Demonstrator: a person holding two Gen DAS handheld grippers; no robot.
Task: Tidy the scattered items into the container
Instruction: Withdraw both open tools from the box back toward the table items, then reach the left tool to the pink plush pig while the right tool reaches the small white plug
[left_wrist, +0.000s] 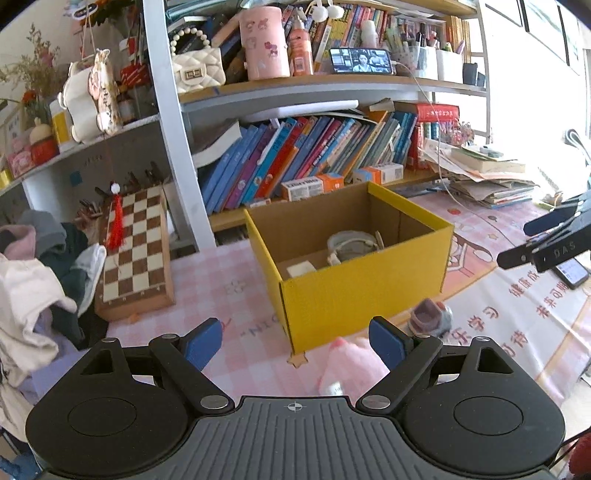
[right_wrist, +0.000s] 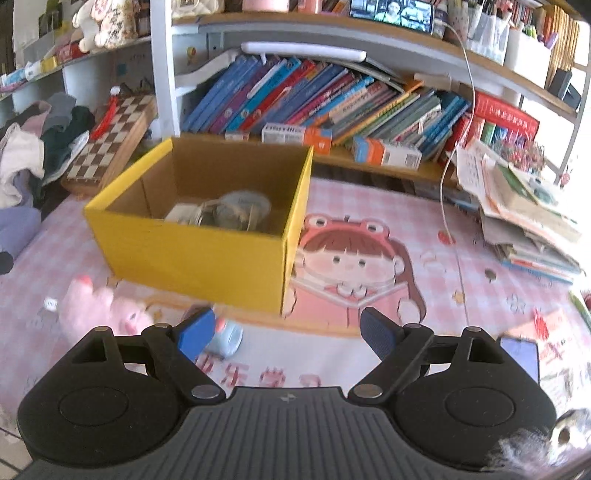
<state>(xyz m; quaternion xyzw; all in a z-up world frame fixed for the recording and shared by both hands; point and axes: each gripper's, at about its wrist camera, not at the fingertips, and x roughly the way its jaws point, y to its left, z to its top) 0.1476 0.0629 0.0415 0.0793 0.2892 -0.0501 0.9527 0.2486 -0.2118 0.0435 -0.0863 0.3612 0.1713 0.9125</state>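
While both of my grippers hang empty over the desk: the step in hand, as I judge it, is reaching for the next loose item.
Left gripper (left_wrist: 295, 345): blue pads spread wide, nothing between them; it points down toward the near corner of the box.
Right gripper (right_wrist: 288, 334): jaws likewise wide apart and empty.
Container: yellow cardboard box (left_wrist: 365, 291), open-topped, standing on the pink checked desk mat (right_wrist: 461, 266) in front of the bookshelf; a greyish bundle and a small white piece already lie in it.
Still out: fluffy pink plush toy (left_wrist: 354, 365) on the mat just in front of the box, beside my left gripper's right pad; small grey-and-lilac toy (left_wrist: 430, 317) near the box's front wall, just beyond that pad.
Same two from the right wrist: plush (right_wrist: 103, 310) off to the left, small toy (right_wrist: 227, 338) partly behind my left pad.
Next move, my guess: lower one gripper until its pads straddle one item, centre it, then close; the plush is soft, so I should take it by the body.
Watch for: both grippers crowding the same patch of mat.
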